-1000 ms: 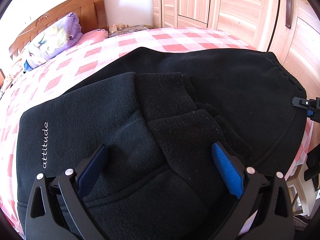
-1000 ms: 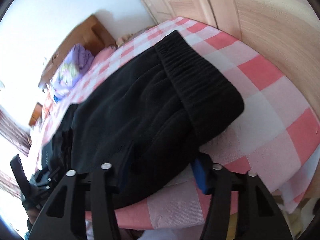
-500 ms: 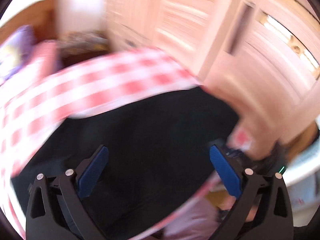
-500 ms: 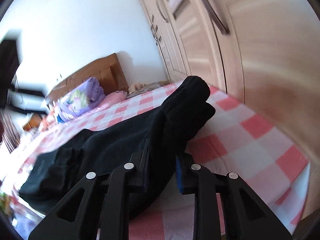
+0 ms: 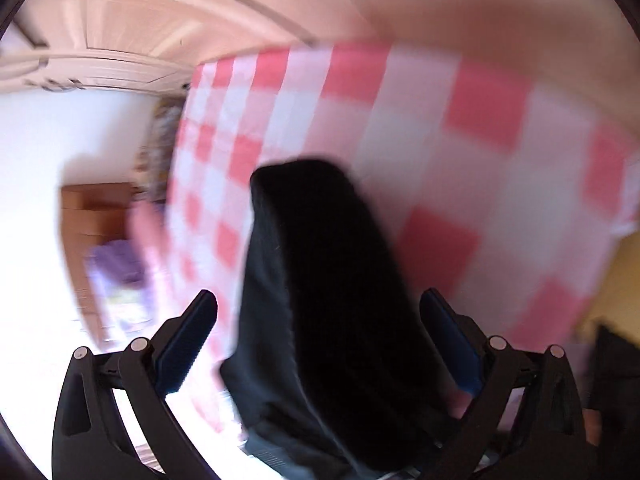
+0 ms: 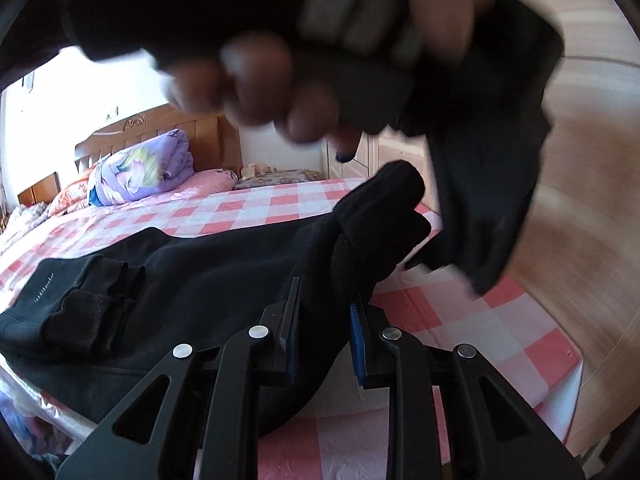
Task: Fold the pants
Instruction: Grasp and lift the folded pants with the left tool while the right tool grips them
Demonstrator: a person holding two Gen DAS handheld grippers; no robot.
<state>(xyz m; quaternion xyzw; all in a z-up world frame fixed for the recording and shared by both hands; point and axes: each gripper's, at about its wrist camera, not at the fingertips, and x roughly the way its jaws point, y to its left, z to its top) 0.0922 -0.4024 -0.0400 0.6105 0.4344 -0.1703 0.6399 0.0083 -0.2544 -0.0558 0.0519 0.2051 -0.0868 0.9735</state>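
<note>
On the checked bed (image 6: 248,208), the black pants (image 6: 192,264) lie soft, thick and floppy, their waistband end pinched at 12 o'clock by the right gripper (image 6: 324,320), while the left gripper (image 5: 320,320) straddles fabric with fingers spread, so the bunched waistband looks the best hold.

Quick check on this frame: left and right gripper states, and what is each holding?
Left gripper: open, jaws spread either side of the black fleece pants, not clamping them.
Right gripper: shut on the black fleece pants, lifting a bunched edge.
</note>
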